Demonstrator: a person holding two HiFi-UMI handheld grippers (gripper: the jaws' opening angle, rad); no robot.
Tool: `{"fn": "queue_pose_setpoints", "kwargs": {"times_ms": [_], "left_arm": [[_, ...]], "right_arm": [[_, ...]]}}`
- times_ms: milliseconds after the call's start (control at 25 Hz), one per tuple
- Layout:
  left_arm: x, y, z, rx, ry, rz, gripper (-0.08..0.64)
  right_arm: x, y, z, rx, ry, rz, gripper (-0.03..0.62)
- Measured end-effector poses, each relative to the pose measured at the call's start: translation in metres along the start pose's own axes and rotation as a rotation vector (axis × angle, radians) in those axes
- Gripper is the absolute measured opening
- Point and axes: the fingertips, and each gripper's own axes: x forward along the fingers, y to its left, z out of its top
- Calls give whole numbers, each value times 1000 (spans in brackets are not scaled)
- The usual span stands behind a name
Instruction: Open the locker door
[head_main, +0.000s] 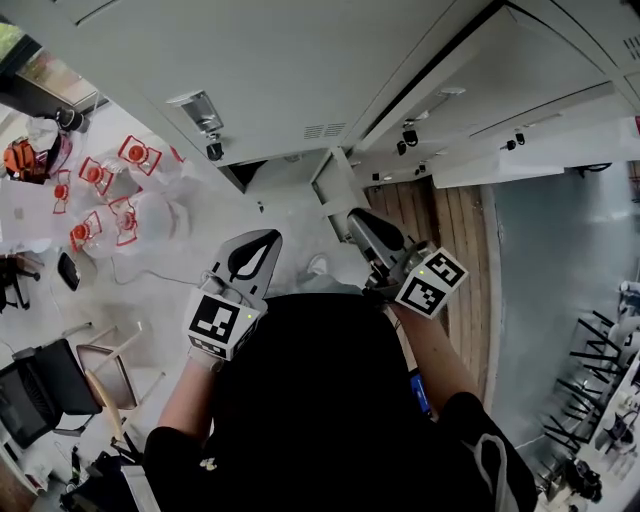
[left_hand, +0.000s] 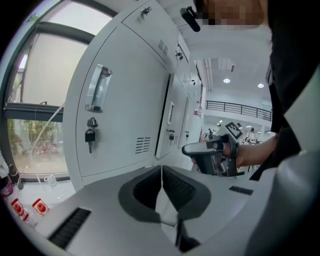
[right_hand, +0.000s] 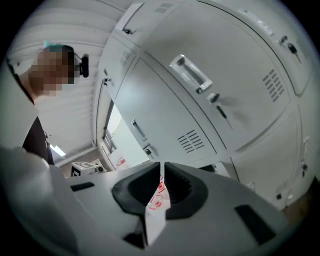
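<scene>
— Fingers (left_hand: 142, 192) of the left gripper (left_hand: 161, 167)?
— Clenched tip to tip, nothing between them. The right gripper (right_hand: 161, 167) is the same: pressed together, empty.
— And the locker door (left_hand: 125, 110)?
— At eleven o'clock of the left gripper, apart from it. Its handle (left_hand: 97, 87) and hanging key (left_hand: 90, 136) sit near the left edge, with a dark seam down the right edge.
— Room to move?
— Bare floor (head_main: 290, 205) lies between grippers and lockers, and red-printed bags (head_main: 110, 190) are out at nine o'clock.
</scene>
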Motion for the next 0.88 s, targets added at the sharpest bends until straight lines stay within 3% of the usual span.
{"fn": "queue_pose_setpoints", "kwargs": {"times_ms": [240, 400, 520, 880], "left_arm": [[-14, 4, 22, 18, -56, -5, 25], [-22, 10, 31, 17, -113, 3, 25], [-26, 12, 32, 22, -129, 2, 25], [-41, 20, 32, 22, -159, 7, 25]], "right_arm": [[24, 46, 8, -360, -33, -57, 43], [31, 63, 7, -521, -39, -95, 43], [35, 69, 4, -572, -39, -104, 43], [44, 77, -9, -584, 2, -103, 43]]}}
